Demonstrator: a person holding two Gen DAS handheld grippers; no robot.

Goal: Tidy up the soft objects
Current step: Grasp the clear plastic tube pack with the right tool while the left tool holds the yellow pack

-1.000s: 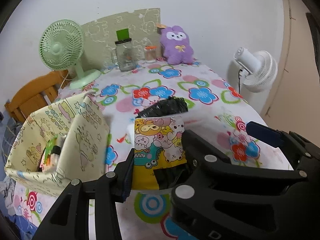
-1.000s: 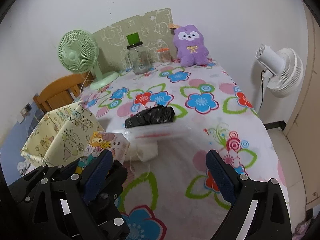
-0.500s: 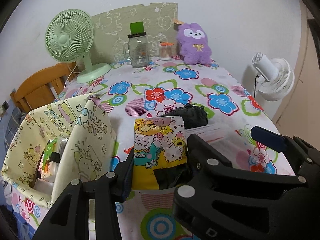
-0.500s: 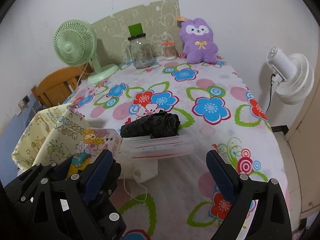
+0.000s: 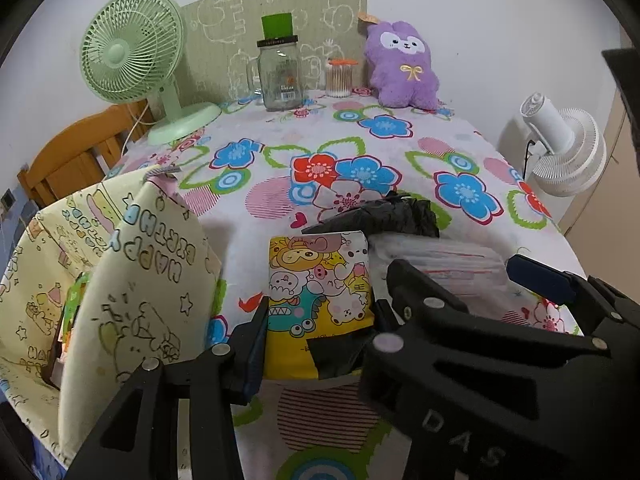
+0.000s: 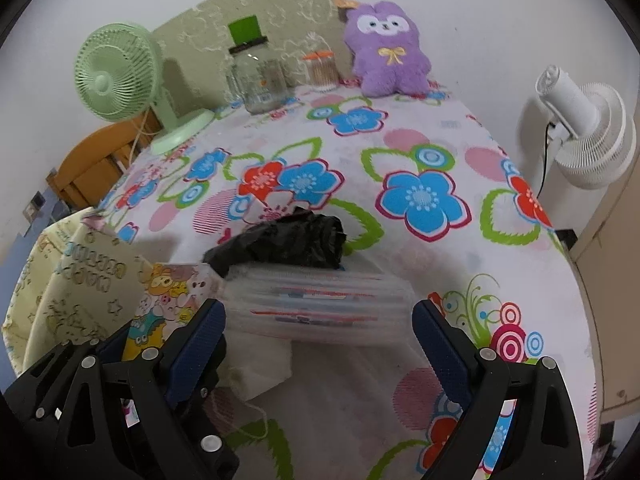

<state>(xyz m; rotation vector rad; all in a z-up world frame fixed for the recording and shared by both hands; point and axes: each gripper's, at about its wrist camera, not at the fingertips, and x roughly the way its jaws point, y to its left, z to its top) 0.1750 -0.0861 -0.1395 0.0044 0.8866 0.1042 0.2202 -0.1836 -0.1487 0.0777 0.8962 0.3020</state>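
Observation:
My left gripper (image 5: 318, 332) is shut on a cartoon-print soft pack (image 5: 318, 280), held just above the flowered tablecloth (image 5: 280, 152). Beside it on the left stands a yellow fabric basket (image 5: 120, 280) with items inside. My right gripper (image 6: 320, 336) is open. Its blue pads (image 6: 204, 336) flank a clear plastic packet (image 6: 320, 300) without pressing it. A crumpled black bag (image 6: 288, 240) lies just behind that packet, and a white pouch (image 6: 260, 364) sits partly under it. A purple plush toy (image 6: 386, 48) leans on the far wall.
At the table's far edge stand a green desk fan (image 5: 128, 52), a glass jar (image 5: 280, 76) and a cotton swab tub (image 5: 340, 78). A white fan (image 5: 560, 148) stands off the right edge. A wooden chair (image 5: 72, 156) is behind the left side.
Both grippers have come forward and lower over the table. The clear packet now sits between the right gripper's fingers. The left gripper still holds the cartoon pack.

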